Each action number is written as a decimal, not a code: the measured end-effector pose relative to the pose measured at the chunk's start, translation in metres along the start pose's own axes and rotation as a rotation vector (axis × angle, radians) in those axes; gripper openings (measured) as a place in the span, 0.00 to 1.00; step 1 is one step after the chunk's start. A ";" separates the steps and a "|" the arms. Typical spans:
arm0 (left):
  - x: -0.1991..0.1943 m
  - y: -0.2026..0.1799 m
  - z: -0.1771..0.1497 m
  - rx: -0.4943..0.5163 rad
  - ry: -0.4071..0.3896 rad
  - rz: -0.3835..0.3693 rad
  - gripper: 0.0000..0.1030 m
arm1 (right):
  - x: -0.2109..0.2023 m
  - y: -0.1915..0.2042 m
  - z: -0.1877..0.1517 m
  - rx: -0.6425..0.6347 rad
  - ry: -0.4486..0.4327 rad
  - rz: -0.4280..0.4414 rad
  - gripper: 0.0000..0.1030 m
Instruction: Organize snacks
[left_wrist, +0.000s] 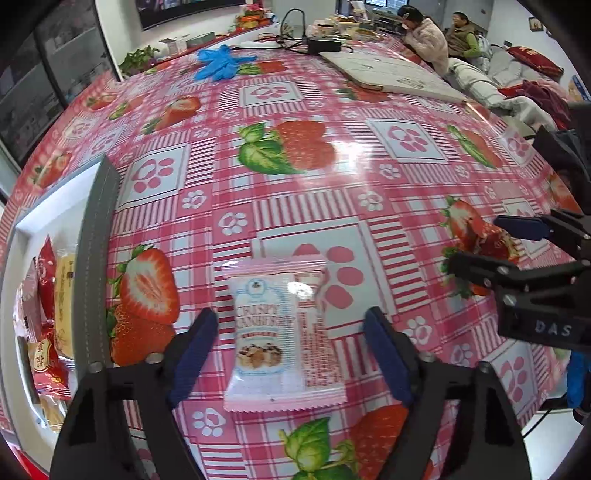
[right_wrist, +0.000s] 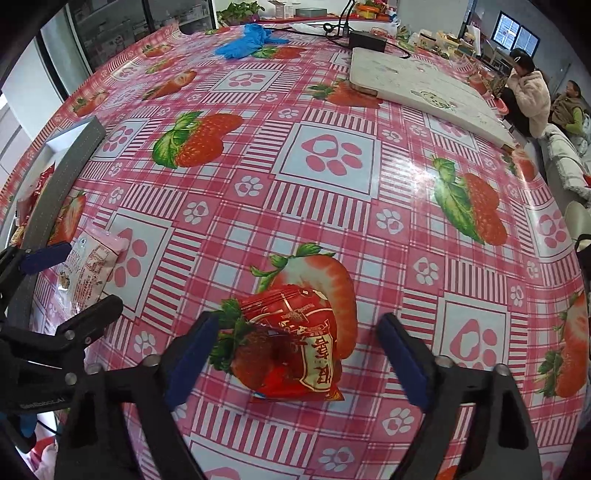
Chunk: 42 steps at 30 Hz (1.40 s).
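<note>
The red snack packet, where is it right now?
In the right wrist view the red snack packet lies flat on the strawberry tablecloth, between the right gripper's open jaws.

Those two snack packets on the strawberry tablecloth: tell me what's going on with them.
A person holds a gripper over each. The left gripper straddles the pink cranberry packet, the right gripper the red packet; both packets lie flat, not yet pinched. A grey-walled box at the left already holds other snacks.

Office/lounge rm: wall monitors (left_wrist: 376, 3), sofa (left_wrist: 491, 85), seated people (left_wrist: 424, 37), long table w/ strawberry cloth (left_wrist: 295, 184).
</note>
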<state>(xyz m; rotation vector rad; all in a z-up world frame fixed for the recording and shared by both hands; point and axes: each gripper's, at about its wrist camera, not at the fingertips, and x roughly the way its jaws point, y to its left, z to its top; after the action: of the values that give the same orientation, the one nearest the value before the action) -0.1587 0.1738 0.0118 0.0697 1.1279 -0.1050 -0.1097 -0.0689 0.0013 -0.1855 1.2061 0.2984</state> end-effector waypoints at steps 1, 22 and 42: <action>-0.002 -0.003 0.000 0.007 0.003 -0.008 0.65 | -0.002 0.000 0.000 0.001 -0.002 0.001 0.69; -0.019 -0.011 -0.026 0.025 0.003 -0.024 0.43 | -0.027 -0.002 -0.043 0.062 -0.017 0.093 0.37; -0.081 0.046 -0.020 -0.082 -0.136 -0.063 0.43 | -0.035 0.041 -0.005 0.076 -0.001 0.151 0.66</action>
<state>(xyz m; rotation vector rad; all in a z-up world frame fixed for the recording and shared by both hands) -0.2051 0.2258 0.0764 -0.0452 0.9980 -0.1175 -0.1388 -0.0362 0.0333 -0.0280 1.2304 0.3835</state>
